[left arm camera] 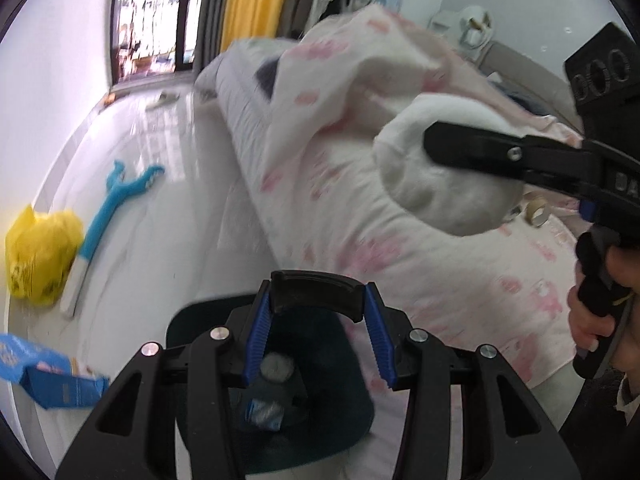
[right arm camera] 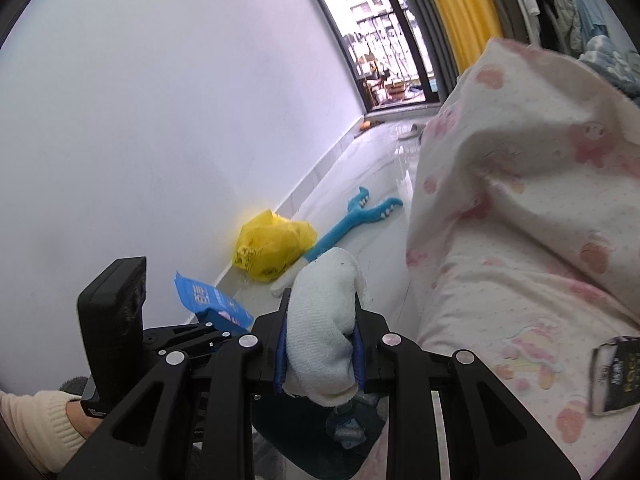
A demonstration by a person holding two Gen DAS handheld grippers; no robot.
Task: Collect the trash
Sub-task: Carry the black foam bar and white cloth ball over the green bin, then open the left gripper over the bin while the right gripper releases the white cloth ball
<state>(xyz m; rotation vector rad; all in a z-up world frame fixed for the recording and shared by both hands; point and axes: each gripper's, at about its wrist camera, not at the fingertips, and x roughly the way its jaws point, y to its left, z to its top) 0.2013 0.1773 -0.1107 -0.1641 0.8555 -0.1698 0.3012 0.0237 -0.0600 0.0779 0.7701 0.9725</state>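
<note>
My left gripper [left arm camera: 318, 312] is shut on the rim of a dark bin [left arm camera: 316, 294] and holds it beside the bed; a crushed bottle [left arm camera: 264, 414] and a round lid lie inside. My right gripper [right arm camera: 320, 344] is shut on a white sock [right arm camera: 324, 328] and holds it in the air above the bin [right arm camera: 320, 444]. In the left wrist view the sock [left arm camera: 440, 176] hangs from the right gripper's fingers [left arm camera: 480, 148] over the bed.
A bed with a pink-patterned quilt [left arm camera: 360, 160] fills the right side. On the white floor by the wall lie a yellow plastic bag [left arm camera: 40, 254], a blue plush toy [left arm camera: 116, 196] and a blue packet [left arm camera: 44, 372]. A tape roll [left arm camera: 536, 210] and a dark packet [right arm camera: 616, 376] lie on the bed.
</note>
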